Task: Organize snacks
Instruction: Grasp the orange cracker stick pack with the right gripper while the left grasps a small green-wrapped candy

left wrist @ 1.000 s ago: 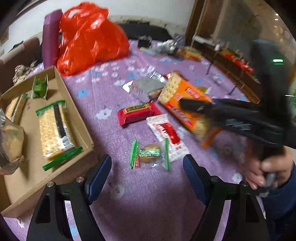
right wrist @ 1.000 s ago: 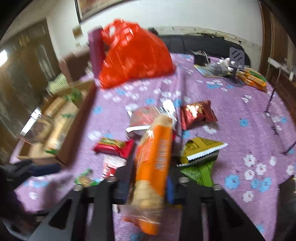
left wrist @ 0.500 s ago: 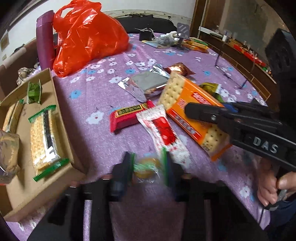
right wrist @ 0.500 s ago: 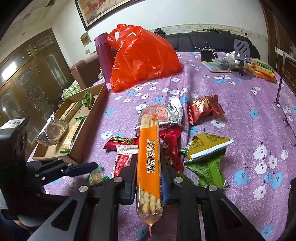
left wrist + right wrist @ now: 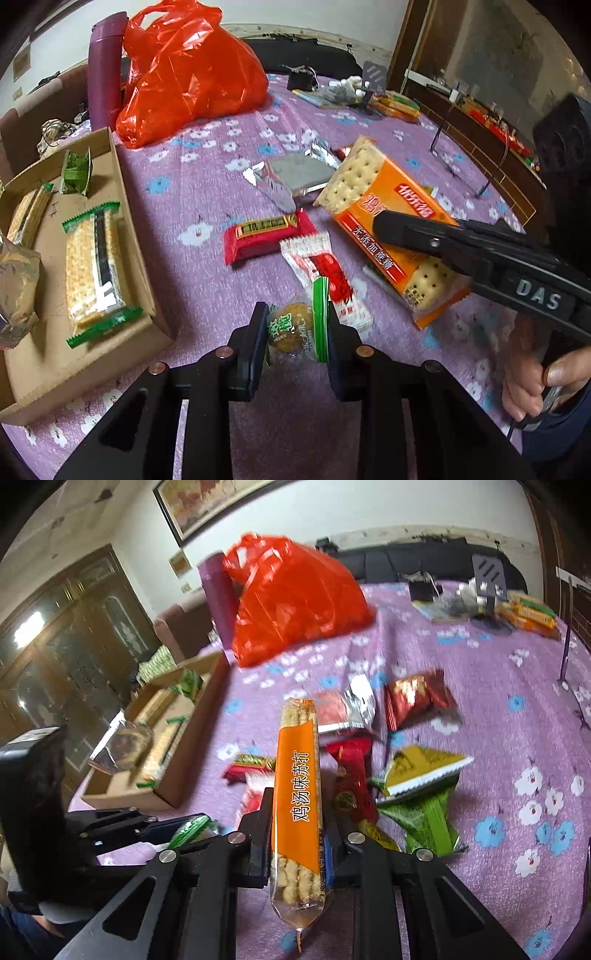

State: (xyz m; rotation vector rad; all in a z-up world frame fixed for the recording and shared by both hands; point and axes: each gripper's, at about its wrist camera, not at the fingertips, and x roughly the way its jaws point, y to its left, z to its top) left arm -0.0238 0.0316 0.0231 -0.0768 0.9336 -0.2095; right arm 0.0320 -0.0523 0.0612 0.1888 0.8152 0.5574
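Observation:
My left gripper (image 5: 295, 332) is shut on a small clear pastry packet with green ends (image 5: 299, 330), held just above the purple cloth. My right gripper (image 5: 297, 834) is shut on an orange cracker pack (image 5: 297, 786), held edge-up above the table; the same pack (image 5: 391, 225) shows in the left wrist view, to the right of my left gripper. The cardboard box (image 5: 142, 258) at the left holds a green-ended cracker pack (image 5: 94, 262), a small green packet (image 5: 75, 171) and a silvery bag (image 5: 16, 288). The box also shows in the right wrist view (image 5: 192, 753).
Loose snacks lie on the cloth: a red bar (image 5: 266, 236), a red-and-white sachet (image 5: 325, 273), a silver pouch (image 5: 295, 177), a red foil bag (image 5: 417, 698), yellow and green packets (image 5: 421, 786). An orange plastic bag (image 5: 188, 74) and purple flask (image 5: 105, 70) stand at the back.
My left gripper closed on the pastry packet and lifted it slightly. My right gripper kept hold of the cracker pack and raised it a little, swinging it edge-up.

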